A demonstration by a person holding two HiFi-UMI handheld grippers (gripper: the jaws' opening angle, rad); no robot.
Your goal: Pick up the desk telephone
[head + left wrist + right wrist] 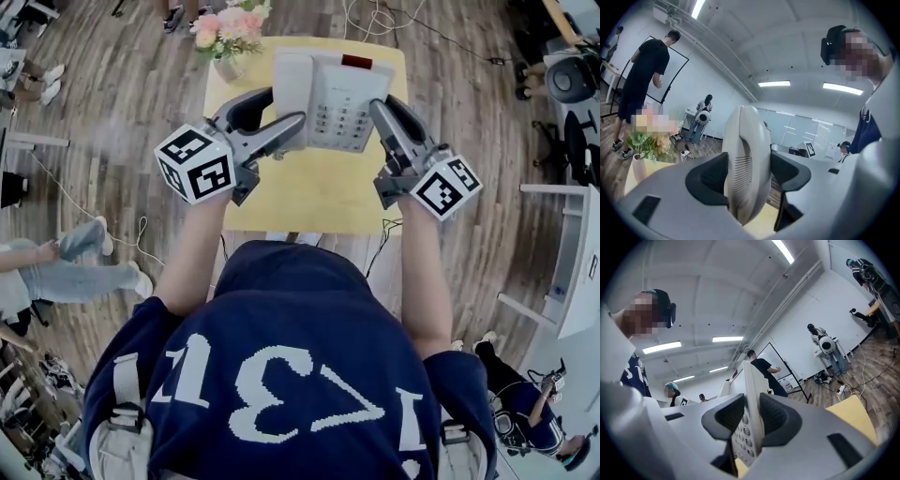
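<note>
Worktop [309, 202]: yellow, square, matte. Navy shirt [281, 375] has big white characters, upside down from the head view; can't read them for certain. Telephone [330, 98]: off-white plastic, grey keypad [339, 120], small red window [356, 62], held above the worktop between both grippers. Left gripper [286, 108]: jaws clamped on the thick rounded handset side with its ribbed slots, gap fairly wide. Right gripper [380, 108]: jaws nearly together, pads pressing on the thin keypad edge. Each carries a black-and-white marker cube [197, 164]. Pink flowers [227, 28] in a vase sit at the worktop's far corner.
</note>
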